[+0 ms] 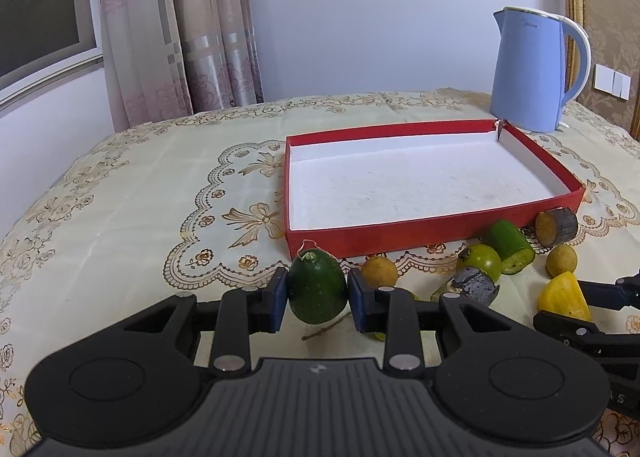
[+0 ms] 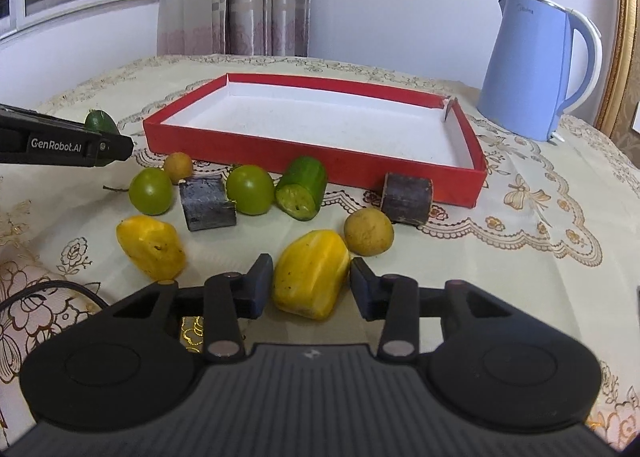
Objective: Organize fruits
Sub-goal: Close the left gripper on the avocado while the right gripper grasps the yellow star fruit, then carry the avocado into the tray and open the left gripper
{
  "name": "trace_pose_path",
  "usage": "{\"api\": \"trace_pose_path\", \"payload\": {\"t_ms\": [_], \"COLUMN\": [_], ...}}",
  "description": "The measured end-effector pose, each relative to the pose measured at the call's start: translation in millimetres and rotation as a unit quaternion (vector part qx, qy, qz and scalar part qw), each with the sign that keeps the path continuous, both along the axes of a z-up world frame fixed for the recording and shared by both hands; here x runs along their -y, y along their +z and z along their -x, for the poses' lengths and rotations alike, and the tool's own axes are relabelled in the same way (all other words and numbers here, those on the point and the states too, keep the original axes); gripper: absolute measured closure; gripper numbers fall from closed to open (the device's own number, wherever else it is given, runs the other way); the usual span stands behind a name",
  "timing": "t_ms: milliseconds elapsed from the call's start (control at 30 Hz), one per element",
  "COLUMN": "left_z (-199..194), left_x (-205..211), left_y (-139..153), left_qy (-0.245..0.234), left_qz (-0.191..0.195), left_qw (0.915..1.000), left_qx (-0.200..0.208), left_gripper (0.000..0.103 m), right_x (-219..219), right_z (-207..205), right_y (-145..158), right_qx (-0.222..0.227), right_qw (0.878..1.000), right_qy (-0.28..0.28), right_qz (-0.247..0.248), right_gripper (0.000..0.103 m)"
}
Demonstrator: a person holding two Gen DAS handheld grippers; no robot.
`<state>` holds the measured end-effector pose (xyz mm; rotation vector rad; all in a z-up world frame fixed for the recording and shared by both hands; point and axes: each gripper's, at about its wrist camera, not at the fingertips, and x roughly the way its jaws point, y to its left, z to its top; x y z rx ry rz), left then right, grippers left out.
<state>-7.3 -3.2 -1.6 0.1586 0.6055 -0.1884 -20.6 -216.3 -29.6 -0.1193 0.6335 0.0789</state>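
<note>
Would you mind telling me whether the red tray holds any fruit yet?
Empty. The red tray shows only its bare white floor in both wrist views, and every fruit piece, like the cucumber chunk, lies on the tablecloth outside it.

Count of items on the surface (image 2: 520,257), by kind:

- Yellow fruit pieces: two (image 2: 151,247) (image 2: 310,274).
- Round green fruits: two (image 2: 151,191) (image 2: 250,189).
- Small tan round fruits: two (image 2: 178,167) (image 2: 368,231).
- Dark cut cylinder pieces: two (image 2: 206,203) (image 2: 407,198).
- Cut green cucumber-like pieces: one (image 2: 302,189).
- Dark green egg-shaped fruits: one (image 1: 317,291).
- Red trays with white lining: one (image 2: 312,167).
- Blue kettles: one (image 2: 528,69).
- Grippers: two, left (image 1: 318,299) and right (image 2: 312,289).
</note>
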Motion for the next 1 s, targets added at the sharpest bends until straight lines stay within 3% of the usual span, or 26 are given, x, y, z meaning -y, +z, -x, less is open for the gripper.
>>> {"api": "trace_pose_path", "payload": {"t_ms": [100, 300, 533, 833, 1000], "left_z": [0.3, 0.7, -0.1, -3.3, -19.6], "left_x": [-0.6, -4.2, -3.7, -7.3, 6.2], "left_y": [0.4, 3.2, 3.9, 23.7, 34.2], "left_qy": [0.001, 0.006, 0.005, -0.016, -0.02], "left_qz": [0.001, 0.002, 0.005, 0.029, 0.017], "left_qw": [1.0, 1.0, 1.0, 0.9992, 0.9989], "left_qx": [0.001, 0.007, 0.006, 0.022, 0.039], "left_gripper": [0.072, 0.072, 0.072, 0.072, 0.072], "right_x": [-2.7, 7.5, 10.8, 15.6, 20.7], "right_z": [1.3, 7.7, 12.4, 22.3, 23.4], "right_y": [-0.2, 6.4, 12.2, 36.1, 42.1], "right_qx": [0.004, 0.011, 0.018, 0.062, 0.074], "right_qw": [1.0, 1.0, 0.999, 0.996, 0.995], "right_qy": [0.003, 0.004, 0.015, 0.032, 0.036], "right_qz": [0.008, -0.023, -0.036, -0.054, -0.06], "right_gripper": [0.064, 0.072, 0.072, 0.072, 0.072]}}
